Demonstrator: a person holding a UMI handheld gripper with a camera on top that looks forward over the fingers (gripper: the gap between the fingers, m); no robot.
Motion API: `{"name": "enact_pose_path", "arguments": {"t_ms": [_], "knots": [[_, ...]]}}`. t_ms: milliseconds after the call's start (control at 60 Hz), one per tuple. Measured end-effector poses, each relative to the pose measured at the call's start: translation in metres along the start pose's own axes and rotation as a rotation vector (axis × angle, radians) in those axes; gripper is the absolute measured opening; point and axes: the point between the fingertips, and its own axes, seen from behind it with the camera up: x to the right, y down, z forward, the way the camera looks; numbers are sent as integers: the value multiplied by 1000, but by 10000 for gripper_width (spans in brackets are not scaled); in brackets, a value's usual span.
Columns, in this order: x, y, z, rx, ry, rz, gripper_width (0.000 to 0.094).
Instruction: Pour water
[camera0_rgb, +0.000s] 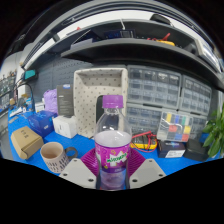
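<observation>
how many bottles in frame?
2. A purple-capped bottle between the tool's fingers; another bottle beyond, left of the white basket. Clutter may hide more.

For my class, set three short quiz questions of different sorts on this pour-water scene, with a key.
1. True or false: the bottle with the purple cap stands between the fingers of the gripper.
2. Multiple choice: what stands on the blue table just beside the bottle, next to the cardboard box? A) a mug B) a kettle C) a plate
3. Fill in: the bottle's label is coloured ____.

Key
1. True; the bottle stands upright between them, though whether both press on it cannot be told.
2. A, the mug.
3. Magenta.
</observation>
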Motion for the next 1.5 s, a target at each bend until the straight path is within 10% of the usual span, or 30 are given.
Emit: {"name": "enact_pose_path", "arguments": {"t_ms": [450, 767, 1117, 1500], "knots": [[1, 20, 2, 129, 17, 54, 383], [5, 25, -8, 66, 28, 69, 799], [-30, 63, -75, -96, 72, 91, 818], [-69, -6, -129, -51, 76, 209, 821]]}}
